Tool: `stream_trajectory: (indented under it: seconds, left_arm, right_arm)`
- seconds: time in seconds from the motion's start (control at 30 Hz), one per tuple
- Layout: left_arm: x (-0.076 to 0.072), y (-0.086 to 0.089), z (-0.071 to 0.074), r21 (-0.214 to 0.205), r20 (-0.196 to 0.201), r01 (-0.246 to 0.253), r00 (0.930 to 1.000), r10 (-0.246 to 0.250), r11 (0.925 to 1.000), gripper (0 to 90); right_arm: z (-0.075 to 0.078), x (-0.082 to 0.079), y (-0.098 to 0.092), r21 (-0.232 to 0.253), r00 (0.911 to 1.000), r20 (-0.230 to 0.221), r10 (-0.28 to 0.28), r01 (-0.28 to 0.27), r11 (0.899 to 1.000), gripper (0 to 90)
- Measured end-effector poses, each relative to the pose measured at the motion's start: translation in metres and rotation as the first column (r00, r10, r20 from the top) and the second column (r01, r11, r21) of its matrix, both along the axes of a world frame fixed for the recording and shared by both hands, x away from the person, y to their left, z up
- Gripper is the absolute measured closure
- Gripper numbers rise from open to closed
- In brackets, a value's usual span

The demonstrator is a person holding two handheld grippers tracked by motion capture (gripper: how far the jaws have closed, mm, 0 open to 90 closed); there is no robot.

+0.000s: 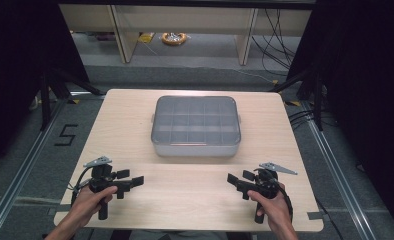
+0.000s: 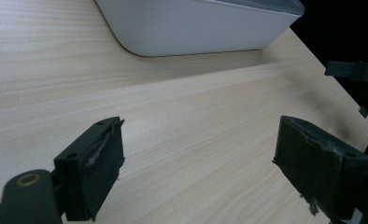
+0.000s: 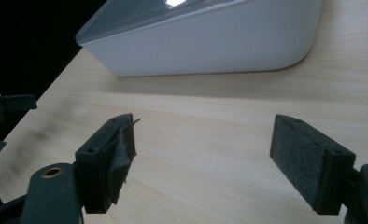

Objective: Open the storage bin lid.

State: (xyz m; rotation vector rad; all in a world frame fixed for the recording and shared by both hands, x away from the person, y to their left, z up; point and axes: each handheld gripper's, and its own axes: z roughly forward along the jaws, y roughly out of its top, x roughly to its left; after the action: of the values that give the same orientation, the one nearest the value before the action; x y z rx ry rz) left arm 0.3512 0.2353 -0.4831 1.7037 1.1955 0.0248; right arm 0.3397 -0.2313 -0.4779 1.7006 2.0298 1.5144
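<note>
A grey lidded box [image 1: 195,126] with several compartments under its translucent lid sits in the middle of the pale wooden table [image 1: 195,200]. My left gripper [image 1: 131,179] is held above the table's near left part, pointing right, its jaws open and empty. My right gripper [image 1: 239,179] is held at the near right, pointing left, also open and empty. In the left gripper view the jaws [image 2: 201,140] stand wide apart over bare wood, with the box [image 2: 191,28] ahead. In the right gripper view the jaws [image 3: 205,135] are spread the same way before the box [image 3: 210,42].
Bare wood lies between both grippers and the box. Black stands [image 1: 55,85] rise beside the table's far corners. On the floor beyond are shelf legs [image 1: 122,35], a yellow roll [image 1: 174,38] and cables [image 1: 277,45]. The table's near edge runs just under the hands.
</note>
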Motion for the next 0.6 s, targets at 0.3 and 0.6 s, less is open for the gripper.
stream_trajectory:
  seconds: [0.3, 0.6]
  left_arm:
    - [0.017, -0.001, 0.011, -0.006, 0.018, -0.020, 0.9996, 0.020, 0.9998, 18.1]
    - [0.034, 0.004, 0.019, -0.010, 0.021, -0.047, 0.9987, 0.047, 0.9988, 18.9]
  right_arm:
    - [0.014, 0.017, -0.005, -0.007, 0.9987, -0.005, -0.052, 0.052, 0.999, 28.1]
    - [0.025, 0.048, -0.018, -0.047, 0.9936, 0.098, -0.056, 0.060, 0.997, 31.6]
